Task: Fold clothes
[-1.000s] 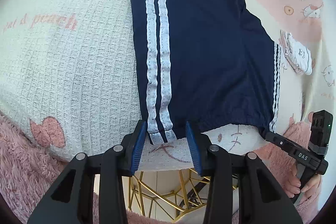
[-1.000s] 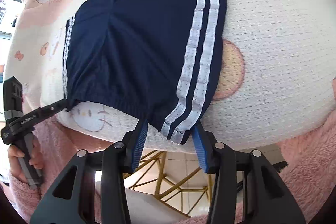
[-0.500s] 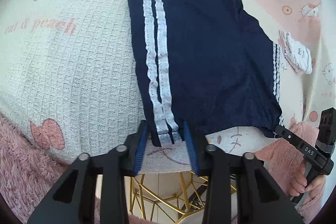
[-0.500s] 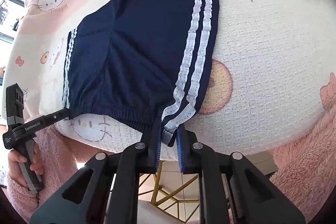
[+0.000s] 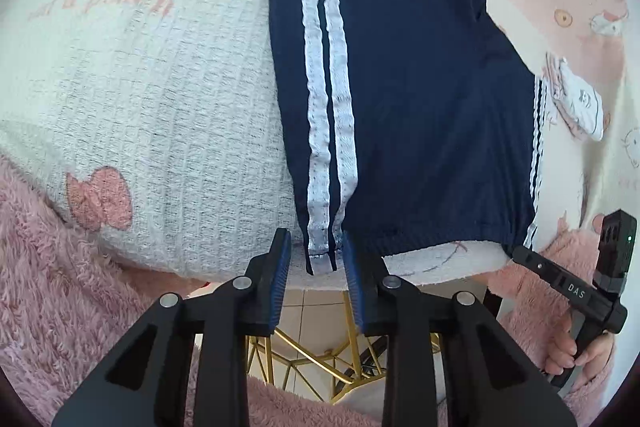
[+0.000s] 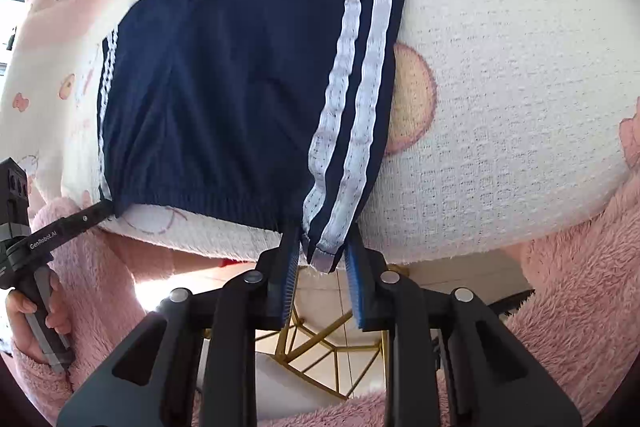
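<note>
Navy shorts (image 5: 400, 99) flat on a waffle-weave cloth (image 5: 168, 107), waistband at the near tabletop edge.
Left gripper (image 5: 314, 259) and right gripper (image 6: 322, 259) each straddle a striped waistband corner; jaws, narrow and just reopened, flank the fabric without pressing. Legs run away from both; soft knit with mesh-like white stripes.

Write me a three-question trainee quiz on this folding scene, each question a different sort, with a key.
1. True or false: the navy shorts lie on a bare wooden table.
2. How many white stripes run down the near side? A one, B two, C four.
3. What sits between the left gripper pads?

Key
1. False: they lie on a cartoon-print blanket.
2. B.
3. The striped waistband corner. The jaws have just been opening, and the pads do not press it.
</note>
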Demonstrator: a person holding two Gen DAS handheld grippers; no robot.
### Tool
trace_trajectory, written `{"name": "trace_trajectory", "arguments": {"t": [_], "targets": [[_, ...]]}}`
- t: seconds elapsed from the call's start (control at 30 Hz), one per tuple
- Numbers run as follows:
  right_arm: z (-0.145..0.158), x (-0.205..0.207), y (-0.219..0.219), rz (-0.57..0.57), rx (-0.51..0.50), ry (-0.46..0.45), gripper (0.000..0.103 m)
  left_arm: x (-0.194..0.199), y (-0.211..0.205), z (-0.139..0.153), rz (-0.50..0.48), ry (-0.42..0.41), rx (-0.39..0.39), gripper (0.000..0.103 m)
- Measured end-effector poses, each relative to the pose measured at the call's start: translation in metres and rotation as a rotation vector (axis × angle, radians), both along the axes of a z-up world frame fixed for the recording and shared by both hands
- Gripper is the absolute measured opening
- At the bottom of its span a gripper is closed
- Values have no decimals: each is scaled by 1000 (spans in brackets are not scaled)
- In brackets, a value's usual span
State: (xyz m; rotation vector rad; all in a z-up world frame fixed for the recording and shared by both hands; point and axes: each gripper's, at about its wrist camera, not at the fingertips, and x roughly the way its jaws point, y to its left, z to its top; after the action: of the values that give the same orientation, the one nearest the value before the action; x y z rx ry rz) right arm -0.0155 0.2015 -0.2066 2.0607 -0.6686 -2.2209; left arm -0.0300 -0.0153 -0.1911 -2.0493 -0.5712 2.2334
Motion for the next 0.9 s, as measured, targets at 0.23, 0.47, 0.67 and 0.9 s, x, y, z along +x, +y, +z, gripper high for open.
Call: {"name": "trace_trajectory", "arguments": {"t": [0.23, 0.47, 0.67, 0.9], "targets": [[43, -10, 25, -16, 66, 99, 30, -30, -1, 24, -39, 78, -107, 34], [50, -77, 45, 30, 164, 144, 30, -98, 52, 32, -219, 184, -53, 34], [38, -144, 51, 77, 241, 185, 30, -145, 118, 28, -361, 238, -24, 34], [20, -179, 55, 166, 232, 263, 30, -197, 146, 13, -449, 250, 38, 34]]}}
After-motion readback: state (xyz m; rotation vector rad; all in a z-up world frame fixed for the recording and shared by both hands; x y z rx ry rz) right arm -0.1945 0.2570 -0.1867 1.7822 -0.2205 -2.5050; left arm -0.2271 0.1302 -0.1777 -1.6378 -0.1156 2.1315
